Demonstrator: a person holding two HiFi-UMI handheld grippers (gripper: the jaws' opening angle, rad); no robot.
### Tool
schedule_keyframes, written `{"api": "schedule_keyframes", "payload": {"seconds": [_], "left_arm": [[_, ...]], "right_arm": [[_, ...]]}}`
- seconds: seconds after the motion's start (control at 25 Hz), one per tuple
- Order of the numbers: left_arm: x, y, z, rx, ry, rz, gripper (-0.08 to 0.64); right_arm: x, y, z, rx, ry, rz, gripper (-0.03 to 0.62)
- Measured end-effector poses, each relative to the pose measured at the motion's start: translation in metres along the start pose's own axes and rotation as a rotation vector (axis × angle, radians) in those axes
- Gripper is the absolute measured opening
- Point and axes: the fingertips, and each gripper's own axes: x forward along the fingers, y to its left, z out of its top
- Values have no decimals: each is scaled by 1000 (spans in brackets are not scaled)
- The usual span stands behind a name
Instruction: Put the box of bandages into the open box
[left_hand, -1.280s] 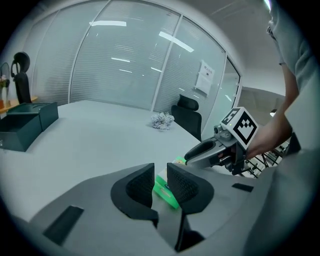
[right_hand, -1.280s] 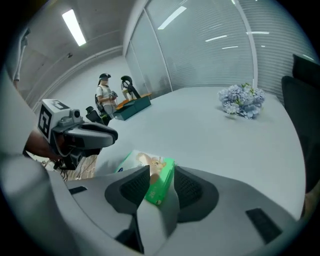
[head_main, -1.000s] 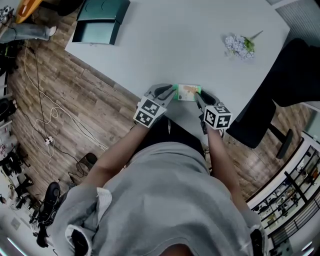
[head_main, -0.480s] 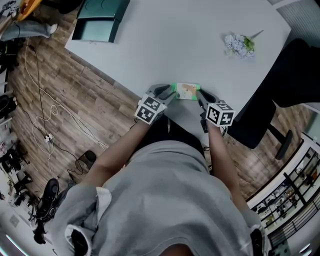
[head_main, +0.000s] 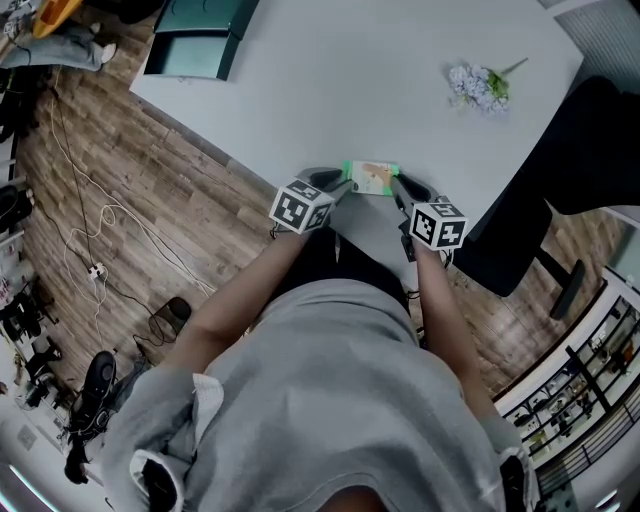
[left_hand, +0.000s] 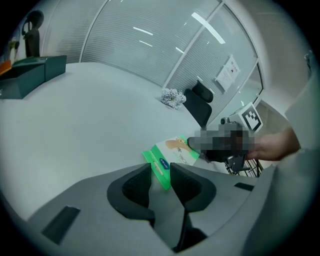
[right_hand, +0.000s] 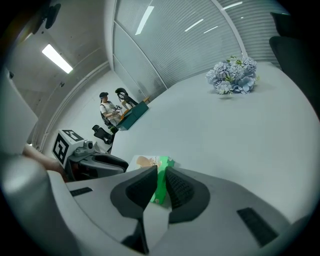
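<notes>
Bandage box lies at near edge of worktop, btwn both grippers. Right gripper: jaws just closed, clamped on its green end, prob. to lift it. Left gripper: jaws apart, just narrowing round the other end, not pressing. Open box sits far left.

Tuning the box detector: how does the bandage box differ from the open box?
Colour: the bandage box is bright green and white, the open box dark teal. Size: the bandage box looks far smaller than the open box. Place: the bandage box is at the near edge of the table, the open box at a far corner. Both are rectangular.
</notes>
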Motion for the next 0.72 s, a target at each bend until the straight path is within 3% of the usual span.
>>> {"api": "schedule_keyframes", "payload": {"seconds": [0.2,0.28,0.32,0.44,0.72], "left_arm": [[1,0,-1,-72,15,-9,133],[2,4,-2,-138,14,4,111],[2,7,-3,-182,14,10,52],[4,10,-3,-266,18,-13,48],[8,4,0,-226,10,10,49]], "right_arm": [[-2,-1,-2,-5,1,3,71],[-2,-1,-3,3,4,7,72],[-1,-1,-3,3,8,10,72],[0,1,-3,-16,22,12,72],[-1,2,-4,-27,21,0,71]]}}
